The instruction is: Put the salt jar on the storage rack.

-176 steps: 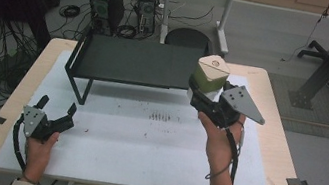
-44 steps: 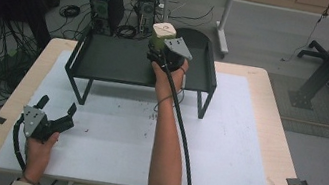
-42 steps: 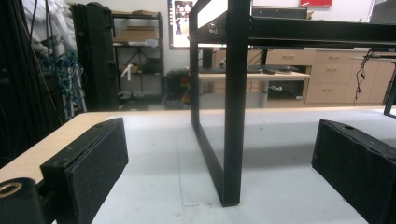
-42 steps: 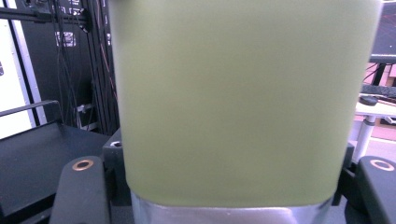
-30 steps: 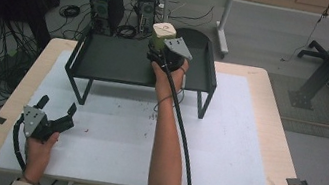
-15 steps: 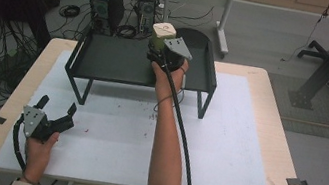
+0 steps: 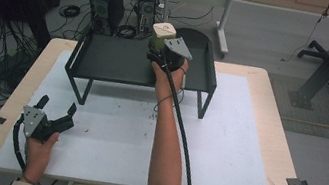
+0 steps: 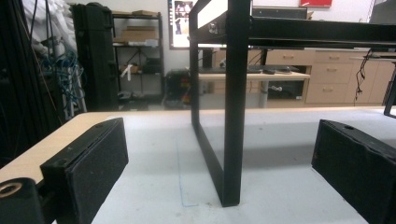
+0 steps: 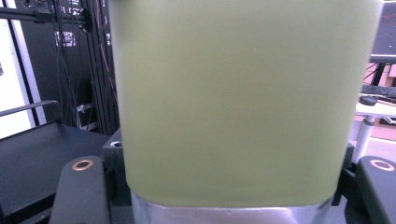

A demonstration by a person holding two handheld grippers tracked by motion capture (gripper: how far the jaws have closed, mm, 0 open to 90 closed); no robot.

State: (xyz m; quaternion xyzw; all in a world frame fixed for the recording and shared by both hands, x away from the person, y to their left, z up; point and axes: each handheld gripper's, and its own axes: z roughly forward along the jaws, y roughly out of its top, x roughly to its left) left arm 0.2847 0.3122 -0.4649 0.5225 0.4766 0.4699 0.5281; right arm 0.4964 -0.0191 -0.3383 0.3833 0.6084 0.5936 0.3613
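Fingers of the right gripper are closed on the green container, which sits upright at the upper centre of the high view, over the back part of the black raised tray; in the right gripper view its green wall is very close to the camera. Left gripper, at the lower left on the white tabletop, has its fingers wide apart with nothing between them, facing a tray leg.

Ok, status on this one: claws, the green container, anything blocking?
Right claw shut on green container, held over black raised tray. Left claw open, empty, low over the white mat. Nothing in the way.
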